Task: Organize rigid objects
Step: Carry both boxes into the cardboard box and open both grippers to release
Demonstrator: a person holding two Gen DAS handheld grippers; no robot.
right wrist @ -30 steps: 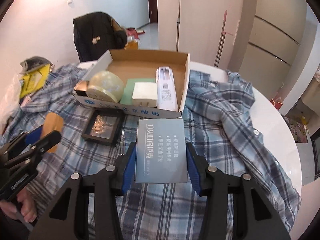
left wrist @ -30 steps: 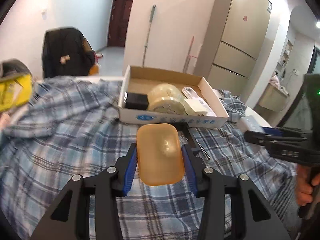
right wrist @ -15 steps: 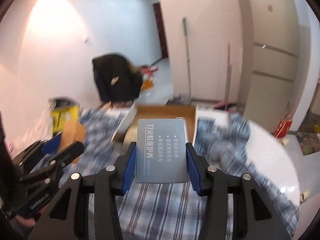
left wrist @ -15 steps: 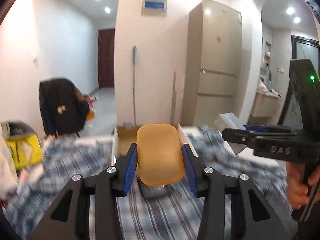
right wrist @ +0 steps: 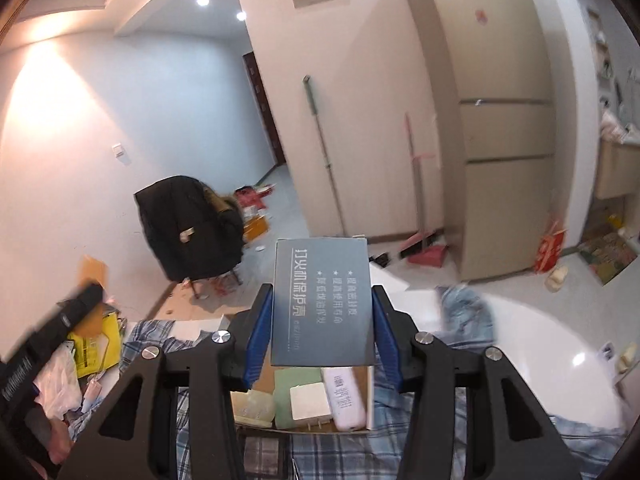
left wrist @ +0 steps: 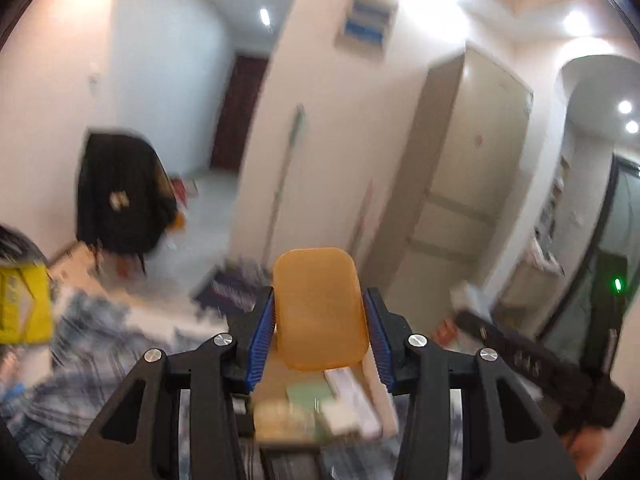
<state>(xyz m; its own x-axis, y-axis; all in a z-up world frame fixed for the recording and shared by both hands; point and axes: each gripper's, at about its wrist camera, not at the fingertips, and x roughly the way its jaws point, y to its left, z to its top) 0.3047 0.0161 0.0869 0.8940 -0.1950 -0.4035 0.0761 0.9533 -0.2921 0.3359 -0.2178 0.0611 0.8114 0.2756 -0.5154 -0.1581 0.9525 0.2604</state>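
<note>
My left gripper (left wrist: 319, 318) is shut on an orange rounded plastic lid (left wrist: 320, 306) and holds it raised above the cardboard box (left wrist: 276, 372). My right gripper (right wrist: 322, 322) is shut on a grey-blue flat box with white Chinese print (right wrist: 323, 304), also raised over the cardboard box (right wrist: 264, 376). The box holds a green pad (right wrist: 286, 384), a white adapter (right wrist: 310, 402), a white remote-like item (right wrist: 344, 396) and a pale round object (right wrist: 252, 404). The left gripper's body shows at the left of the right wrist view (right wrist: 52, 328).
A blue plaid cloth (right wrist: 460, 448) covers the round white table (right wrist: 540, 344). A yellow bag (right wrist: 96, 344) lies at the left. A chair with a black coat (right wrist: 188, 228), a mop, a broom and a fridge (right wrist: 504, 120) stand beyond the table.
Both grippers have risen and tilted upward, carrying their objects from low over the cloth to above the cardboard box. The views now show mostly the room.
</note>
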